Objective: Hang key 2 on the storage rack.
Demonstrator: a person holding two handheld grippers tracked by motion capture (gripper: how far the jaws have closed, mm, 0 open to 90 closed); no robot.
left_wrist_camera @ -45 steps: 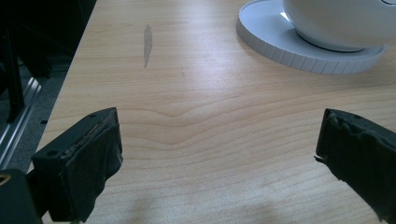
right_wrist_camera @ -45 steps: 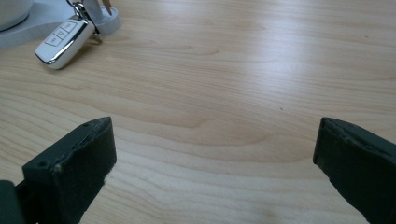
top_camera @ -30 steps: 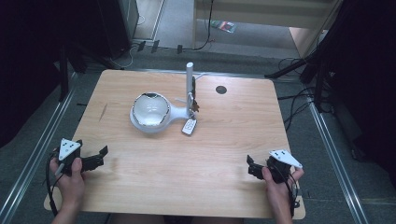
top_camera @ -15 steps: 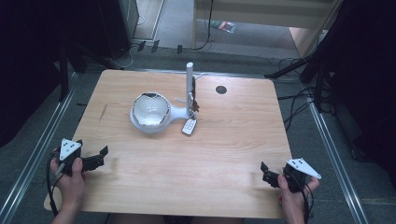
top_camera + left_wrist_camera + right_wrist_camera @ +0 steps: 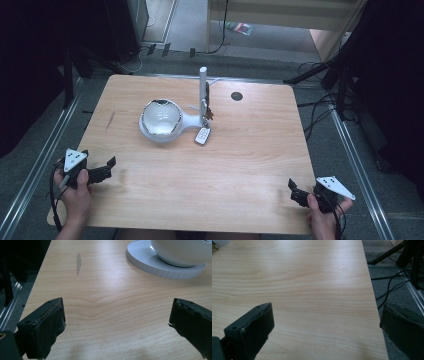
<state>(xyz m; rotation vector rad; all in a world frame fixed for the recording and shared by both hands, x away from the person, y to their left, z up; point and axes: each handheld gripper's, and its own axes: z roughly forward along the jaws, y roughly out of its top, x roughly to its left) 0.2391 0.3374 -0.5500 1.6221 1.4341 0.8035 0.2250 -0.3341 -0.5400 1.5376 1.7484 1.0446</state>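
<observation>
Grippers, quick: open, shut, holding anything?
Left gripper: open, holding nothing.
Right gripper: open, holding nothing.

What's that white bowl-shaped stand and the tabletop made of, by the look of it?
White stand: probably glossy plastic or glazed ceramic; its smooth bowl gleams, and the base rim is finely ribbed. Table: light wood or wood-look laminate, with a printed-looking grain and soft sheen.
</observation>
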